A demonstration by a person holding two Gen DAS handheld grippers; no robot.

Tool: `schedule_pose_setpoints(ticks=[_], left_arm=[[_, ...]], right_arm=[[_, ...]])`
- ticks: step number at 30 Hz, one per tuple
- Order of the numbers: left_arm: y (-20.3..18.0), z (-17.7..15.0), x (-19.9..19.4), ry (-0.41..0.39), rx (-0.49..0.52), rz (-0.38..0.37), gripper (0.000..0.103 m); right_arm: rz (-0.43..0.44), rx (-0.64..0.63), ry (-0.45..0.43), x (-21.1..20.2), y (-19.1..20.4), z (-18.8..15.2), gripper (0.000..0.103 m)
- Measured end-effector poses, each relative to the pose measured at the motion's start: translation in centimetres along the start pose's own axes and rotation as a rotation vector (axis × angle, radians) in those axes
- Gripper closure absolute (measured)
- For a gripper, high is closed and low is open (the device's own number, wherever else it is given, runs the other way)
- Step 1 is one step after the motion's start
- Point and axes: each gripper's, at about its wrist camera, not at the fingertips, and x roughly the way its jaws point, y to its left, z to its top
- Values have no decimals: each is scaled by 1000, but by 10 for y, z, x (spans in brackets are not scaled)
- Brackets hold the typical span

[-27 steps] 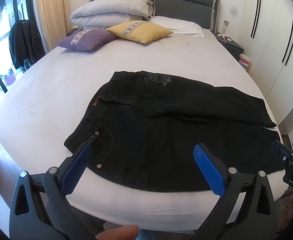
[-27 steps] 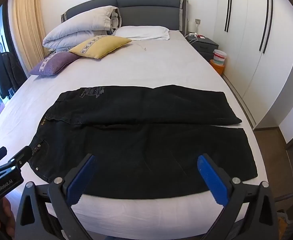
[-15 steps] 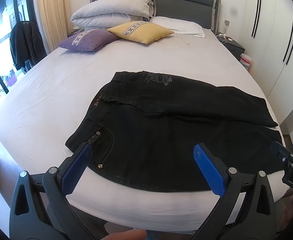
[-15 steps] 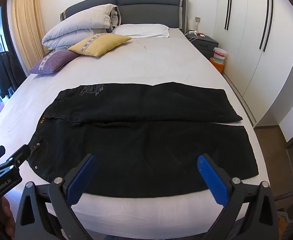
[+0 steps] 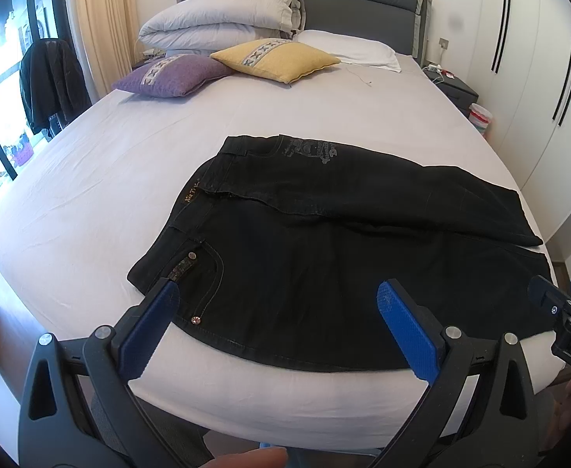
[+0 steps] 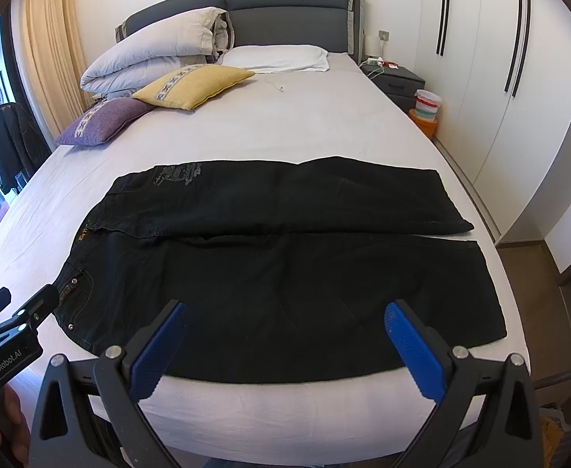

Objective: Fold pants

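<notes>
Black jeans (image 5: 324, 241) lie flat across the near end of the bed, waistband to the left, both legs running right; they also show in the right wrist view (image 6: 285, 257). My left gripper (image 5: 277, 304) is open and empty, held above the waist and pocket area at the near edge. My right gripper (image 6: 285, 323) is open and empty, above the near leg. Each gripper shows at the edge of the other's view: the right one (image 5: 566, 312) and the left one (image 6: 16, 319).
The bed (image 5: 129, 179) has a white sheet. A purple cushion (image 5: 172, 74), a yellow cushion (image 5: 277, 58), a folded duvet (image 5: 223, 11) and a pillow (image 5: 355, 48) sit at the head. A nightstand (image 6: 398, 82) and white wardrobes (image 6: 519, 78) stand right.
Both grippers have shifted slightly toward the bed; the jeans have not moved.
</notes>
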Motion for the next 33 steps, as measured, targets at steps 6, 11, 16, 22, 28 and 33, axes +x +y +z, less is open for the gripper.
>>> schedule_pose_setpoints(ticks=[6,11,16,22,28,33], left_arm=[[-1,0,0,0,1,1,0],[0,0,0,1,1,1,0],[-1,0,0,1,1,1,0],[1,0,1,2,1,2,0],[2,-2,2,2,2,1,0],[1,-1,2,2,2,1,0]], right_arm=[[0,0,1,0,0,1,0],[0,2,2,0,0,1,0],[-1,5,1,0,2,-2,0],[0,6,1,0,1,-1,0],[1,6,1,0,1,-1,0],[2,6,2,1,0,-1,0]])
